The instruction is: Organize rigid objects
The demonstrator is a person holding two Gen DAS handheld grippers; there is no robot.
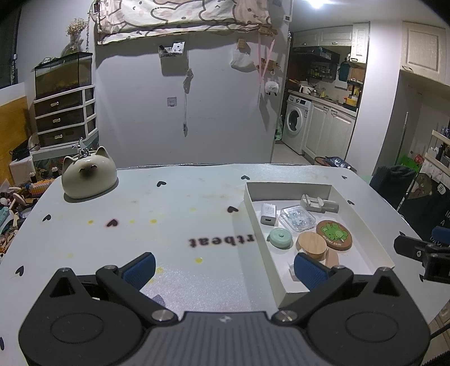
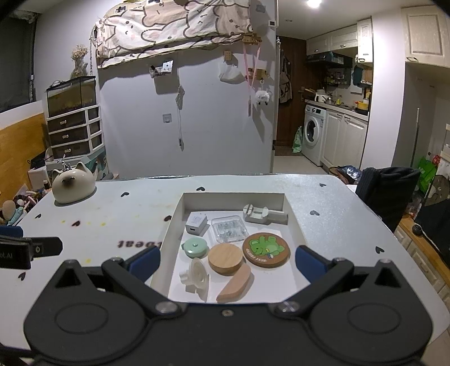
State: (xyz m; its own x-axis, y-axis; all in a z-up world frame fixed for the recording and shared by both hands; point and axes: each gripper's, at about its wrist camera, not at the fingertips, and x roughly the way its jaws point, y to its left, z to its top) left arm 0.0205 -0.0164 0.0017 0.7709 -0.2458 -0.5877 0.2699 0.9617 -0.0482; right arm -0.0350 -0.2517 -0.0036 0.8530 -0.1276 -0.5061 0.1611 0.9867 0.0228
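You are holding both tongs, left (image 1: pixel 225 267) and right (image 2: pixel 227 263), spread wide and empty over the shallow white cardboard tray (image 2: pixel 174 222). You are risking a snag: the round wooden lid (image 2: pixel 225 258) is overlapping the curved wooden block (image 2: pixel 234 284), so lifting one may be dragging the other.

Small home flat: washing machine (image 2: pixel 313 134) under kitchen counter and cream cabinets (image 2: pixel 344 140), plastic drawer unit (image 2: pixel 74 131) with glass tank (image 2: pixel 71 94) on top, bedding (image 2: pixel 174 25) hung overhead.
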